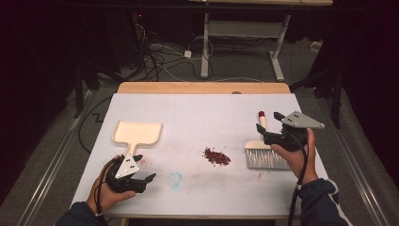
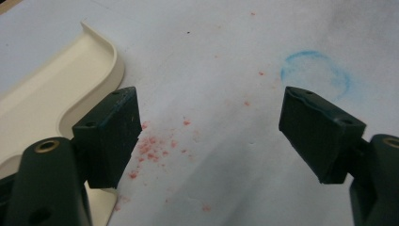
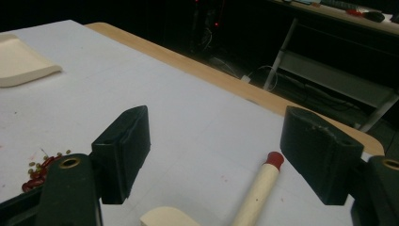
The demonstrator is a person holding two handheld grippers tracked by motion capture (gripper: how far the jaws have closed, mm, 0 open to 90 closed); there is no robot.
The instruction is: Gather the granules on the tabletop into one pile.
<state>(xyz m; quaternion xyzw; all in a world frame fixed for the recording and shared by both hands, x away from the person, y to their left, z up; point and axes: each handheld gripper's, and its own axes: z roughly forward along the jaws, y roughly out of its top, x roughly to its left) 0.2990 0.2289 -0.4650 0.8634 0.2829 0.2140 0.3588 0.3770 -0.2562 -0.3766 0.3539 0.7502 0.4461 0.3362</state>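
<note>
A cream dustpan [image 1: 136, 133] lies at the left of the white table, its handle pointing toward my left gripper [image 1: 147, 168]. That gripper stands open just beside the handle end; in the left gripper view the dustpan [image 2: 42, 99] is by the left jaw, and nothing lies between the jaws of my left gripper [image 2: 211, 136]. A pile of red beans [image 1: 216, 156] sits mid-table. A brush [image 1: 266, 159] with a cream, red-tipped handle [image 3: 259, 188] lies at the right. My right gripper [image 1: 268, 121] hovers open over the handle, and the pads of the right gripper [image 3: 216, 150] are clear of it.
Red crumbs [image 2: 150, 146] and a blue ring mark [image 2: 315, 70] stain the sheet near my left gripper. The table's wooden far edge [image 1: 202, 87] borders a dark floor with cables [image 1: 160, 56] and another desk frame [image 1: 244, 28].
</note>
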